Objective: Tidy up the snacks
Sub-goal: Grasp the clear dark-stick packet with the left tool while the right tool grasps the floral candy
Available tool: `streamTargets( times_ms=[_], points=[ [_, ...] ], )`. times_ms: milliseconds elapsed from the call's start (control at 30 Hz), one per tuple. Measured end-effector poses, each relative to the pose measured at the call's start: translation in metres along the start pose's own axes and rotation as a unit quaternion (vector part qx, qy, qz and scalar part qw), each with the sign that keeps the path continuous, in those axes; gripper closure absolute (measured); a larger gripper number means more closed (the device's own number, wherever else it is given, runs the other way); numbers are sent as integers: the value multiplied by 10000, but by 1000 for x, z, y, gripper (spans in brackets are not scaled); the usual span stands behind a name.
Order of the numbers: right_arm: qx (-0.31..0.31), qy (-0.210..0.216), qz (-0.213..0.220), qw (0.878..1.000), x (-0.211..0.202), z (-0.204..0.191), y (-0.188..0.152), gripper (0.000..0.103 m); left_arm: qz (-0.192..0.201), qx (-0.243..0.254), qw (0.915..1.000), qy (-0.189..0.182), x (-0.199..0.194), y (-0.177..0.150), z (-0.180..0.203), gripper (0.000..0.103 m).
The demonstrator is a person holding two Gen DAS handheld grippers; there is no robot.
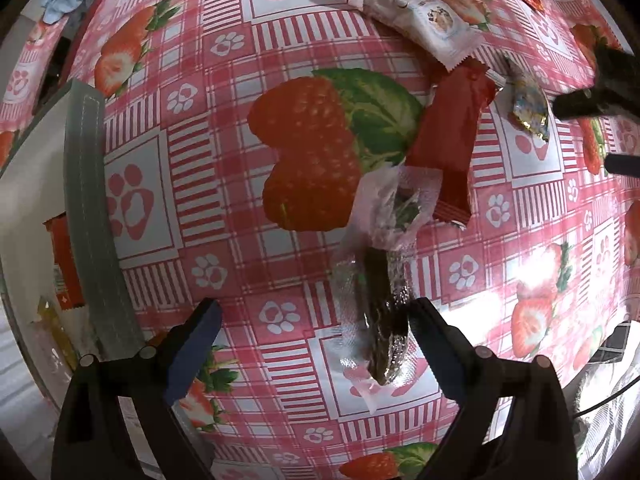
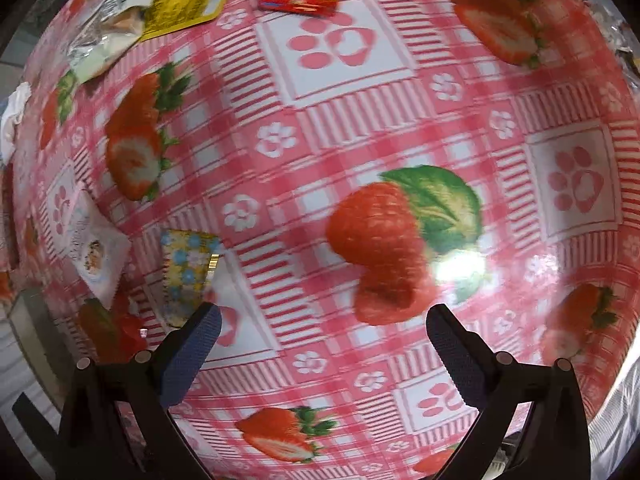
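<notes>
Left gripper [image 1: 316,320] spread wide, empty; one clear-wrapped dark snack [image 1: 384,320] lay on tablecloth [image 1: 224,208] touching its right finger. Right gripper [image 2: 324,320] spread, empty. Nearby: one red packet [image 1: 448,148], one white packet [image 1: 428,20], one floral packet [image 2: 186,272].

My left gripper [image 1: 316,322] and right gripper [image 2: 324,328] look alike: glossy black plastic frames forking into two arms, each tipped with a dark blue, finely textured pad [image 2: 192,354], with small round silver-grey pins [image 2: 143,357] set at the joints.
</notes>
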State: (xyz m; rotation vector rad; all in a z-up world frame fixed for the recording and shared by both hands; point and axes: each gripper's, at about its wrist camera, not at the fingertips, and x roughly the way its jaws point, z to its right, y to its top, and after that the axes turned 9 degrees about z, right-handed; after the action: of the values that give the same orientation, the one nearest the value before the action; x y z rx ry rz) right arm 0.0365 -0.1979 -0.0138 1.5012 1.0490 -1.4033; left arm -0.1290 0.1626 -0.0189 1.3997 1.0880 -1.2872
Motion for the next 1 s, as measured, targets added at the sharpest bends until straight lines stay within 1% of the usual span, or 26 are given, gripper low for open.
streamTargets(
  times_ms=[67,200,267,367,467,533,600,667,700,733,800,833,867,900,933,967,1000],
  points=[
    [62,117,-9,9999,-1,-18,-1,0,1,7,10000,37,-1,1,3,6],
    [315,267,-62,9991,4,-16,6,0,-24,-53,10000,42,-7,-4,8,6],
    [203,146,-75,9997,6,-27,6,0,-47,-106,9999,32,-7,-6,7,6],
    [-70,-196,-12,9998,8,-26,7,0,-50,-195,9998,-26,-7,-13,0,6],
    [-92,-208,28,9997,6,-19,8,0,-26,-186,9998,-19,-6,-16,-1,6],
    [-119,-214,31,9997,4,-30,7,0,-27,-175,9998,-6,-6,-16,-1,6],
    [-257,-222,9,9994,4,-30,6,0,-31,-134,9999,28,-6,-16,1,6],
    [-512,-207,-8,9985,1,-55,-3,1,-28,-77,10000,44,-6,-15,1,9],
    [-634,-224,13,9977,-5,-68,-11,4,-33,-67,10000,6,-10,-15,5,14],
    [-691,-251,81,9973,-8,-72,-15,7,-41,-70,10000,-40,-11,-12,9,17],
    [-842,-244,188,9960,-15,-70,-21,20,0,-53,9999,-96,-16,-11,16,33],
    [-926,-245,221,9952,-19,-71,-26,24,26,-16,9999,-116,-19,-10,19,38],
    [-1051,-244,255,9938,-23,-77,-32,33,60,26,9999,-134,-21,-9,23,49],
    [-1176,-244,287,9923,-24,-95,-44,43,109,74,9998,-164,-23,-9,26,65],
    [-1288,-238,324,9909,-24,-104,-51,49,145,115,9997,-177,-25,-8,29,68],
    [-1373,-232,365,9896,-27,-111,-55,65,158,169,9996,-180,-26,-8,31,68],
    [-1399,-201,380,9892,-28,-121,-58,67,147,167,9995,-207,-26,-7,32,68]
  ],
)
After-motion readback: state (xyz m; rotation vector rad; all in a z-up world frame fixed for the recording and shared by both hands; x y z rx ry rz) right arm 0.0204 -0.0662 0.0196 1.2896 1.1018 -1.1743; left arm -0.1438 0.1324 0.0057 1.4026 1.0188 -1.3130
